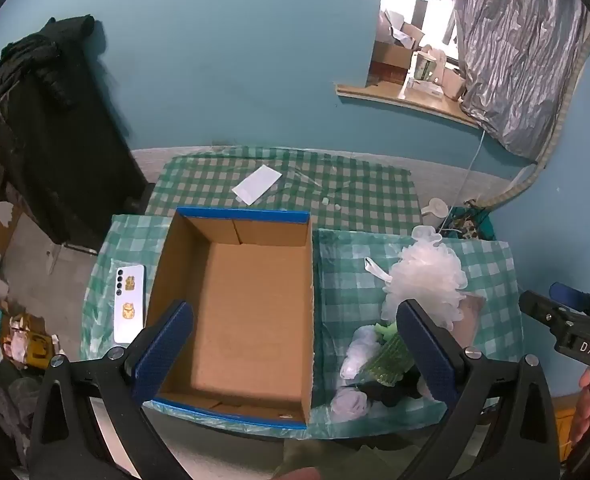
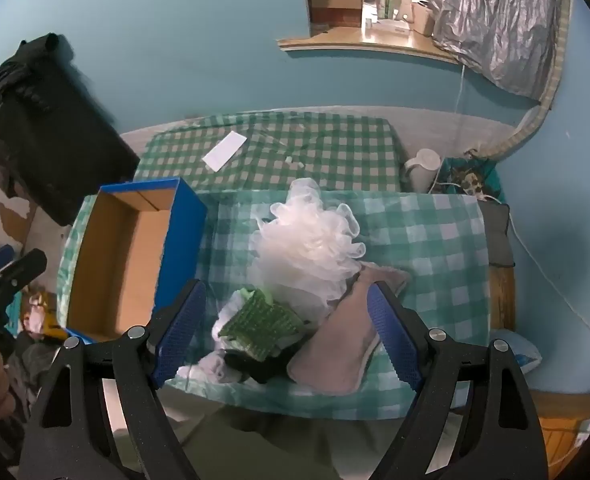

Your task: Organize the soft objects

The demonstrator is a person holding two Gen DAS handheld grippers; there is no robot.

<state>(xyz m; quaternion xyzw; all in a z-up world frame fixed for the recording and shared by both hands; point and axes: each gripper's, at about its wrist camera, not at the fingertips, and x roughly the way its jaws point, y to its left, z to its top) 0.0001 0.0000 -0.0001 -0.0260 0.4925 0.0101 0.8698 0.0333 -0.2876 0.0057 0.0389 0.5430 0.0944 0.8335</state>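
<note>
Standing beside the table, I see a cardboard box with blue outer walls sitting open on the green checkered cloth, and nothing lies inside it. The left gripper hangs over this box with its fingers spread wide, holding nothing. At 3 o'clock from the box lies the heap of soft things: a white mesh bath pouf at the far side, a green scrubbing pad near the front edge, a pinkish cloth just beside it at 3 o'clock, and some white and black pieces under the pad that I cannot name. The right gripper is above this heap, its fingers also wide apart and not touching anything. A white phone lies at 9 o'clock from the box, and a white envelope lies farther back at 12 o'clock.
</note>
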